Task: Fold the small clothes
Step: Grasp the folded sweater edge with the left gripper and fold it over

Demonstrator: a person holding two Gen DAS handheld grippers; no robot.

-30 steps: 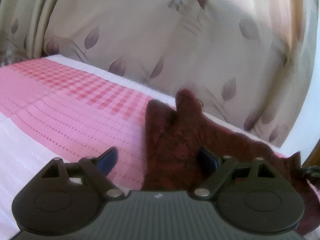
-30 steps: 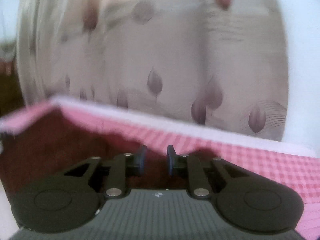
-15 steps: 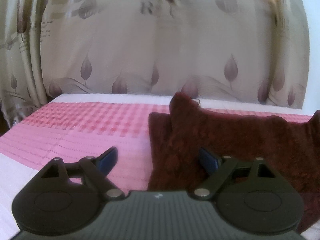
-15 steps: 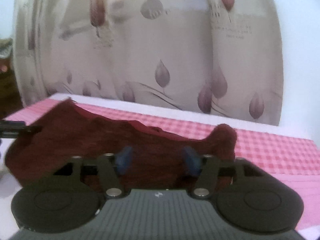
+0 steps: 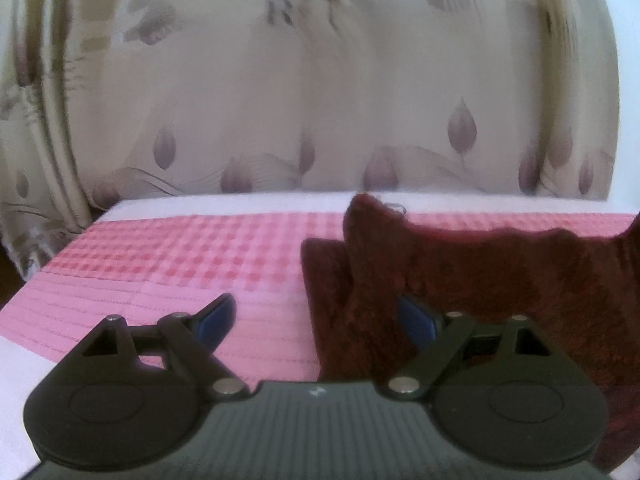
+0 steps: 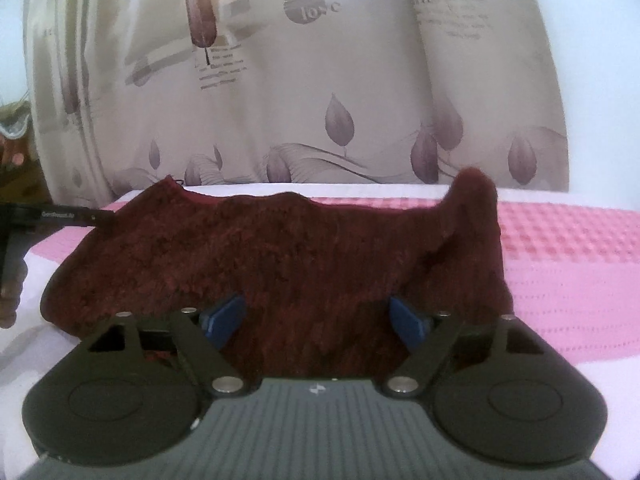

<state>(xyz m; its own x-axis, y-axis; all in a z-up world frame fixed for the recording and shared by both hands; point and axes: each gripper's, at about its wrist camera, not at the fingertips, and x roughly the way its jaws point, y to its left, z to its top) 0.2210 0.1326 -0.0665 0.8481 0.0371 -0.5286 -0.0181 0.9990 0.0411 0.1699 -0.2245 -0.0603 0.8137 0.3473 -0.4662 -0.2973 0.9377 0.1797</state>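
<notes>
Garment (image 6: pixel 280 264): dark red fuzzy piece, lying rumpled on the pink checked cloth (image 5: pixel 180 264), in front of the leaf-print curtain (image 6: pixel 360 100).
Right gripper (image 6: pixel 316 320): jaws have just been opening; now spread wide over the garment, pads not pressing it.
Left gripper (image 5: pixel 316 320): jaws wide apart, garment's left edge between them, nothing clamped.

Garment (image 6: pixel 280 264): dark maroon, fuzzy. Cloth on the surface (image 5: pixel 192 256): pink checks, plain pink dotted bands nearer, white border. Curtain (image 6: pixel 340 80): beige, mauve leaf print, grey lettering. Hand-held gripper (image 6: pixel 316 316) black, blue pads (image 6: pixel 222 320).
</notes>
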